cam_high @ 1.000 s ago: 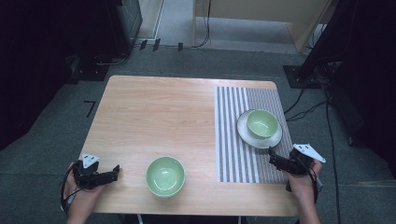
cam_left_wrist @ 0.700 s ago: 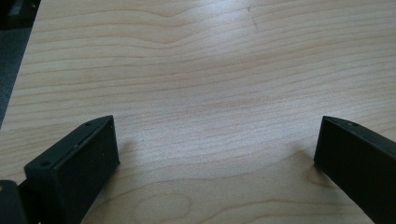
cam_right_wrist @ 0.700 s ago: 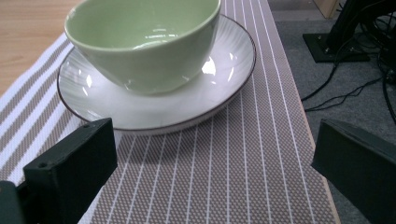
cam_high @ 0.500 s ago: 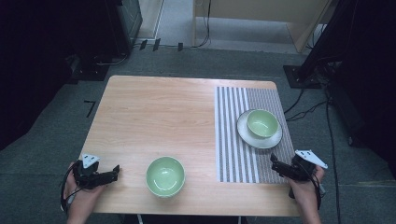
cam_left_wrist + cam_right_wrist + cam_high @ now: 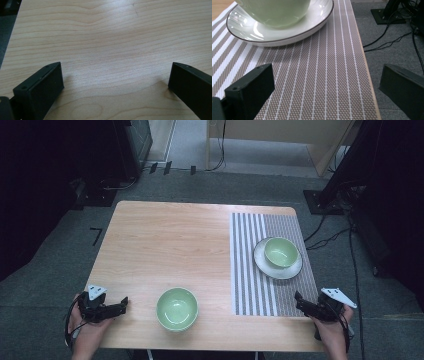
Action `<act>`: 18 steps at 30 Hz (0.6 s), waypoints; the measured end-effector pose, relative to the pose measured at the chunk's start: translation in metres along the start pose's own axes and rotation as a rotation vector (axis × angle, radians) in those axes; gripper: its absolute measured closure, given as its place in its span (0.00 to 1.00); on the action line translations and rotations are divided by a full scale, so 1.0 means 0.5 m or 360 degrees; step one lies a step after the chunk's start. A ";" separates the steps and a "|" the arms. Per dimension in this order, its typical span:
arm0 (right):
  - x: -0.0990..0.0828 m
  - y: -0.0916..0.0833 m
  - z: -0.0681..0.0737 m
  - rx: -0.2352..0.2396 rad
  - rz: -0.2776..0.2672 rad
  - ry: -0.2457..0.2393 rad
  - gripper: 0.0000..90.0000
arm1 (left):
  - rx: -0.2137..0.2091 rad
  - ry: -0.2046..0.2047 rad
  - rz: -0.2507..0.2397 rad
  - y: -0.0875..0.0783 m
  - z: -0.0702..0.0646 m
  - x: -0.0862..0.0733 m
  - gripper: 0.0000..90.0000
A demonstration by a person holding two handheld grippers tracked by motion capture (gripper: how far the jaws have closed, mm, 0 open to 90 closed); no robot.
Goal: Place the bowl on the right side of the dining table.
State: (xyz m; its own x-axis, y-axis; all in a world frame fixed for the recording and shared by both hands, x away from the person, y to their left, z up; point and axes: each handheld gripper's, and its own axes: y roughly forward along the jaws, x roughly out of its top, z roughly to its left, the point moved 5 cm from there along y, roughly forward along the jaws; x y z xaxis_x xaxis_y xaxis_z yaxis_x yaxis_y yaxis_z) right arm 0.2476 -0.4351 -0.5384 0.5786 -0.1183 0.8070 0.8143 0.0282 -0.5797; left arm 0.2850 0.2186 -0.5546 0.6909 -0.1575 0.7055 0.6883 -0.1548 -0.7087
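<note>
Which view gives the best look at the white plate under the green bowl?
The high view: the whole white plate shows, sitting on the striped placemat with the green bowl on it. The right gripper view shows its near rim close up, cropped at the top.

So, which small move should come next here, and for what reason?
Probably the left gripper should ease right toward the bare green bowl. Its jaws stand open and empty beside that bowl, while the other bowl already sits on the plate, and the right gripper is open, apart from it.
</note>
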 end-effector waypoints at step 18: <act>-0.044 -0.008 -0.006 0.0020 0.0104 -0.0084 0.00 | 0.0000 0.0001 0.0000 0.000 0.000 0.000 0.00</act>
State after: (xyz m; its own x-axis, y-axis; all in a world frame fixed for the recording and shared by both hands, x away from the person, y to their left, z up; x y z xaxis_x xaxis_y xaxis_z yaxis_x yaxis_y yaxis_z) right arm 0.2315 -0.4357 -0.5542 0.6316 -0.0635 0.7727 0.7753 0.0465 -0.6299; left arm 0.2850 0.2187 -0.5546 0.6909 -0.1579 0.7055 0.6883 -0.1548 -0.7088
